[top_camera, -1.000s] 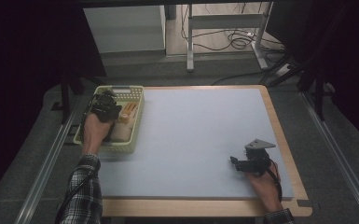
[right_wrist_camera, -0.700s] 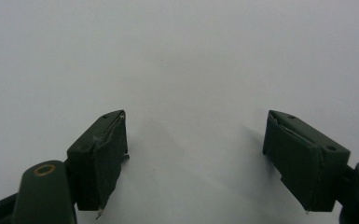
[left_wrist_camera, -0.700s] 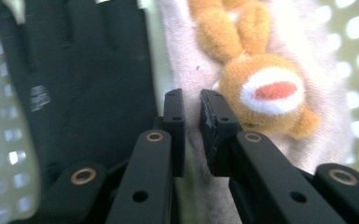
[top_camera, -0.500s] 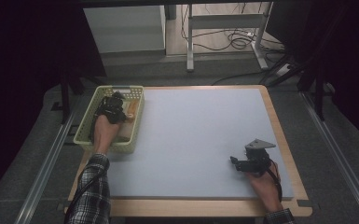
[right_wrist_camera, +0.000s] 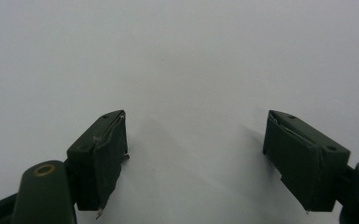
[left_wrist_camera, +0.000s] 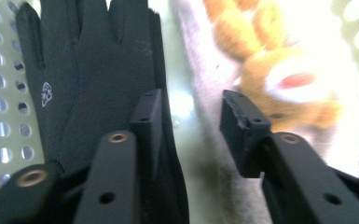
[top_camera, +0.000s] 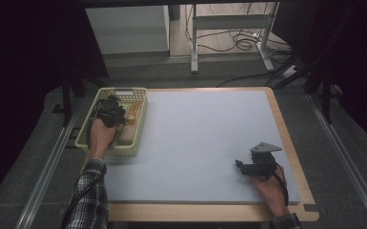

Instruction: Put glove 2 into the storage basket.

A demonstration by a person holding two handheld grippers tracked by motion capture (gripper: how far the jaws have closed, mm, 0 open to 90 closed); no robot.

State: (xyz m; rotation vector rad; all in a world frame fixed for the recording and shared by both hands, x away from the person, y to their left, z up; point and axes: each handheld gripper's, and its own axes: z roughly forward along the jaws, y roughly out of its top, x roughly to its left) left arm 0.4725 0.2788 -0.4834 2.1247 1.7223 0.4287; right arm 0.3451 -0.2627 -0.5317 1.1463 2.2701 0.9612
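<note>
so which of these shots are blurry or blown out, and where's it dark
Left gripper view: the plush toy is soft and overexposed, the black glove sharper. Right gripper view: evenly lit, soft shadows under the right gripper. High view: table lit, surroundings dark, basket slightly dim.

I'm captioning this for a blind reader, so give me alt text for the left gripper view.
The left gripper, jaws open with nothing between them, points down into a pale perforated basket. A black glove lies beside one jaw, and a blurred orange and white soft toy lies beside the other.
</note>
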